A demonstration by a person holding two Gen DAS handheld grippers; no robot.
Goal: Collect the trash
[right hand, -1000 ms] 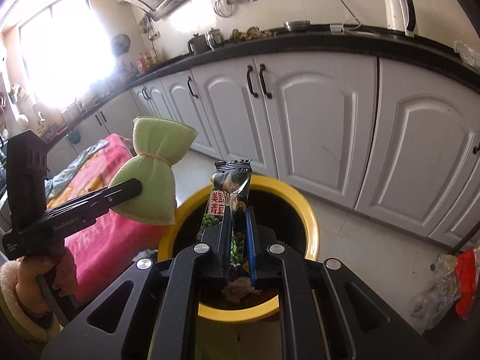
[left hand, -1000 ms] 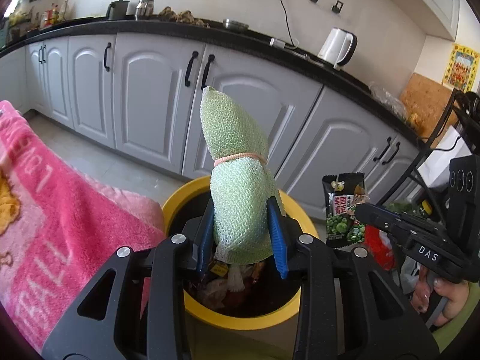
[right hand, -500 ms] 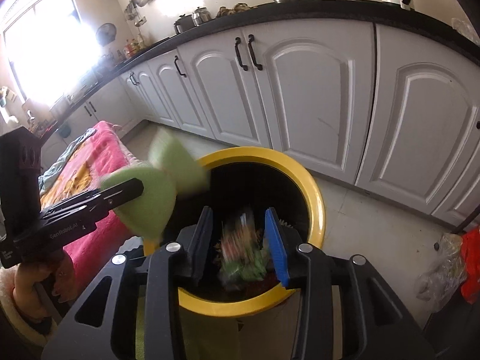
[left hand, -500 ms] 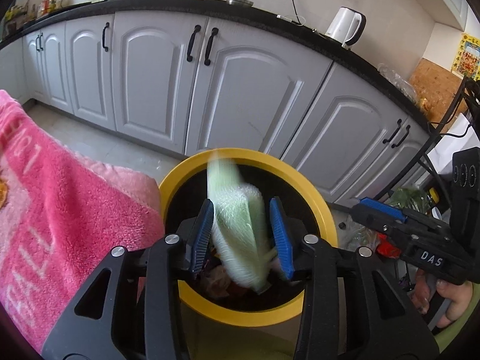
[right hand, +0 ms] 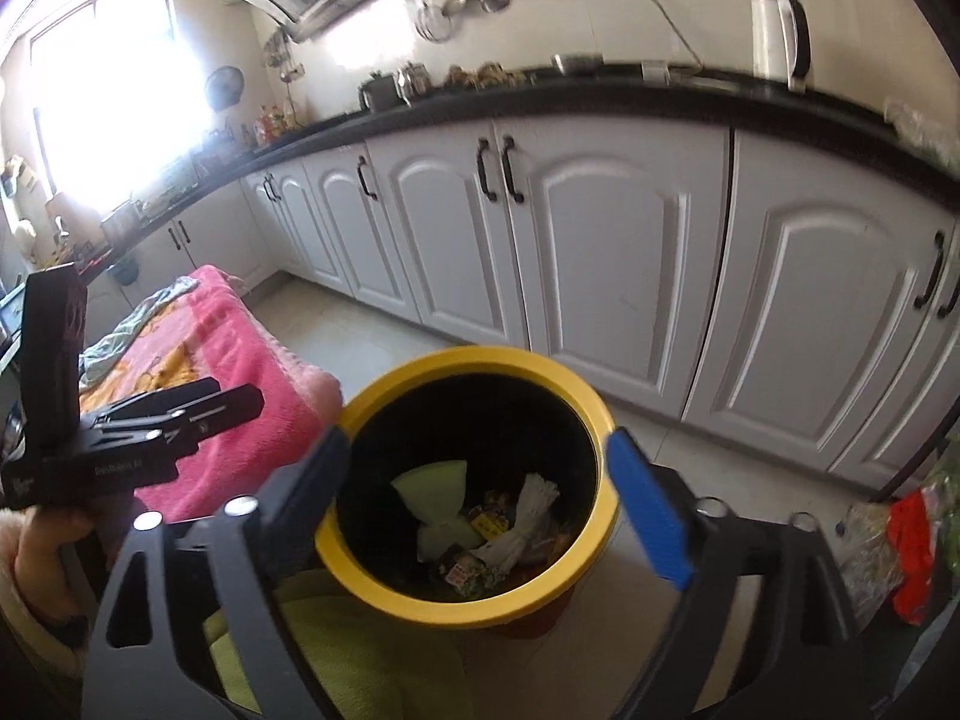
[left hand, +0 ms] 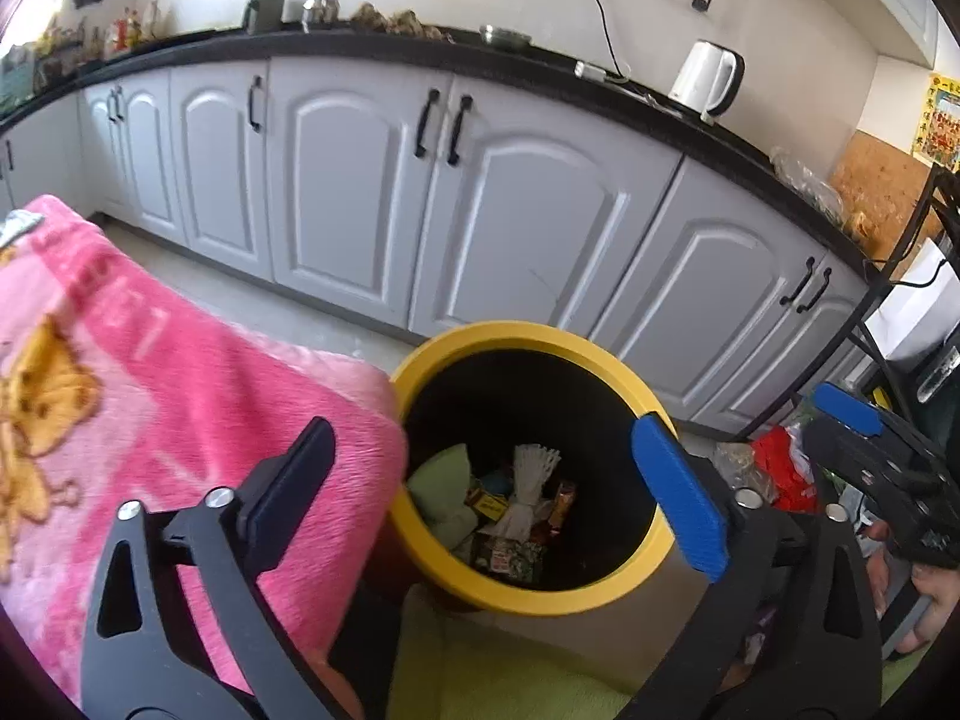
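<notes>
1. A pink blanket (left hand: 150,372) lies left of the bin (left hand: 600,591).
2. The left gripper (left hand: 486,492) hovers above the bin, jaws wide apart, empty.
3. The green cloth (left hand: 438,483) and a wrapper (right hand: 471,573) lie inside the bin.
4. The right gripper (right hand: 480,504) has its jaws spread and empty.

The bin (left hand: 528,591) stands on the floor before the cabinets (left hand: 528,222), with the blanket (left hand: 150,396) touching its left side. Inside lie the cloth bundle (right hand: 435,495) at left, the snack packet (right hand: 471,576) nearest — and a bundle of strips (right hand: 528,516) between them, toward the right.
</notes>
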